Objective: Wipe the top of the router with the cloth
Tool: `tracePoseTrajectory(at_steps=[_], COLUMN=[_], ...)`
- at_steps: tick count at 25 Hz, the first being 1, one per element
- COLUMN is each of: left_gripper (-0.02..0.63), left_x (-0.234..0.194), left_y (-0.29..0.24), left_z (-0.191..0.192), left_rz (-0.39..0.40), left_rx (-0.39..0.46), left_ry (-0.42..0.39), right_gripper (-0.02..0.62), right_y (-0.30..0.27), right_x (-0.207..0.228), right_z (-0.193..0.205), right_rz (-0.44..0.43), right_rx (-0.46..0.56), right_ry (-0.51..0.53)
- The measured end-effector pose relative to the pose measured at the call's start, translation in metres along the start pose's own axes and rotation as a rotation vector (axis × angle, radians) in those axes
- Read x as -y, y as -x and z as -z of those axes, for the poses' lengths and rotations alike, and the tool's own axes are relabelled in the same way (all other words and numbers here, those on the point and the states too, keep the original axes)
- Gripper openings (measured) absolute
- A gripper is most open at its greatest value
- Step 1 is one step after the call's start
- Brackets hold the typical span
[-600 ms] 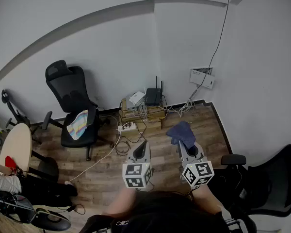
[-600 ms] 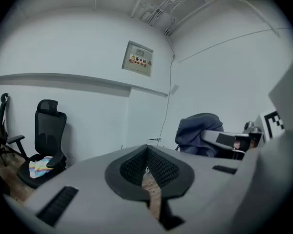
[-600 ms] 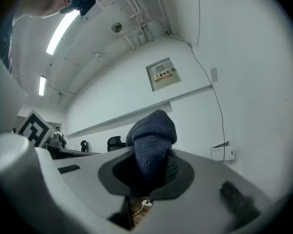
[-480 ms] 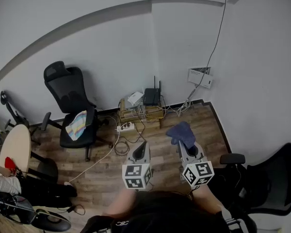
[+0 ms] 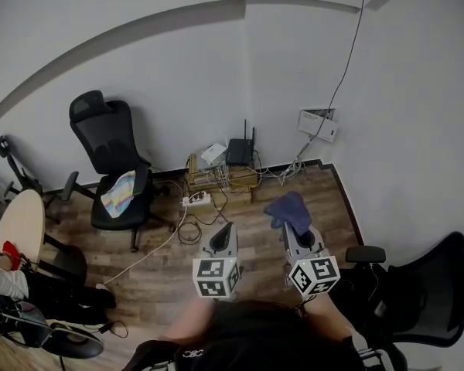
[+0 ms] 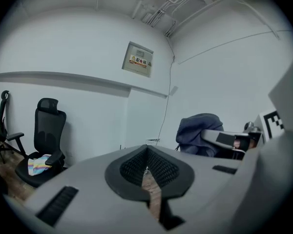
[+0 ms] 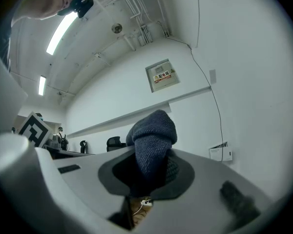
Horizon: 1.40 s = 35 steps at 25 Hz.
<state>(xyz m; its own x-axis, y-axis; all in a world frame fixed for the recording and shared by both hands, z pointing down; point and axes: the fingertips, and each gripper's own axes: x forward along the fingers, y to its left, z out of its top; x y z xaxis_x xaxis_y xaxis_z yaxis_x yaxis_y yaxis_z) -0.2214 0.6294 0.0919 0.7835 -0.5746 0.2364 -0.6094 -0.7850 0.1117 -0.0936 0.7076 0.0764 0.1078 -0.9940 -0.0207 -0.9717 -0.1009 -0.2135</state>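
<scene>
Two white walls (image 5: 178, 68) meet at a corner above a wood floor (image 5: 155, 261); one black chair (image 5: 108, 153) stands at the left near the wall, and a second black chair (image 5: 433, 284) sits at the lower right, just beside the person; a round desk (image 5: 19, 222) shows at the left edge; against the wall between the chairs lies a low stack of boxes (image 5: 216, 180) with loose cables around it.

Both grippers are held above the floor in front of the person, side by side and apart, well short of the boxes; the left gripper (image 5: 226, 230) has its jaws clenched together with nothing between them (image 6: 146, 167); the right gripper (image 5: 291, 230) is clamped on the cloth (image 5: 290, 211), a dark blue knit that bunches up out of its jaws (image 7: 149, 172) and flops over their tips (image 7: 151, 140); from the left gripper view the cloth (image 6: 198, 130) shows as a blue lump off to the right.

On the boxes stands the router (image 5: 238, 151), black, upright, with two antennas raised, well apart from the cloth and untouched; a striped towel (image 5: 120, 192) lies on the left chair's seat; a white power strip (image 5: 193, 200) lies on the floor just beside the boxes.
</scene>
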Motion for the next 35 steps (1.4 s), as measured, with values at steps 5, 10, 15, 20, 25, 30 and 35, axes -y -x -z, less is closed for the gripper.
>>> tracePoseTrajectory(at_steps=[5,10,15,20,25,30,35], left_gripper=[0.005,0.005,0.005,0.005,0.005,0.005,0.005], left_x=[0.002,0.007,0.014,0.026,0.043,0.046,0.056], left_y=[-0.001,-0.004,-0.008,-0.011,-0.01,-0.013,-0.033], left_z=[0.0,-0.002,-0.006,-0.006,-0.004,-0.002,-0.005], left_rz=[0.002,0.012,0.031,0.049,0.068,0.08,0.119], left_rx=[0.002,0.007,0.015,0.012,0.011,0.0,0.0], left_ry=[-0.001,-0.007,-0.017,-0.023,-0.033,-0.04,-0.049], right_gripper=[0.06,0.06,0.06,0.06,0.06,0.06,0.06], right_y=[0.0,0.003,0.006,0.015,0.025,0.026,0.025], right_x=[0.0,0.001,0.006,0.011,0.019,0.023,0.036], right_z=[0.003,0.001,-0.003,-0.005,-0.005,-0.003,-0.002], right_rz=[0.002,-0.001,0.014,0.023,0.029,0.045,0.07], right_rx=[-0.015,-0.005,0.002,-0.004,-0.007,-0.013,-0.018], right_ry=[0.007,0.0,0.001,0.024,0.037,0.033,0.045])
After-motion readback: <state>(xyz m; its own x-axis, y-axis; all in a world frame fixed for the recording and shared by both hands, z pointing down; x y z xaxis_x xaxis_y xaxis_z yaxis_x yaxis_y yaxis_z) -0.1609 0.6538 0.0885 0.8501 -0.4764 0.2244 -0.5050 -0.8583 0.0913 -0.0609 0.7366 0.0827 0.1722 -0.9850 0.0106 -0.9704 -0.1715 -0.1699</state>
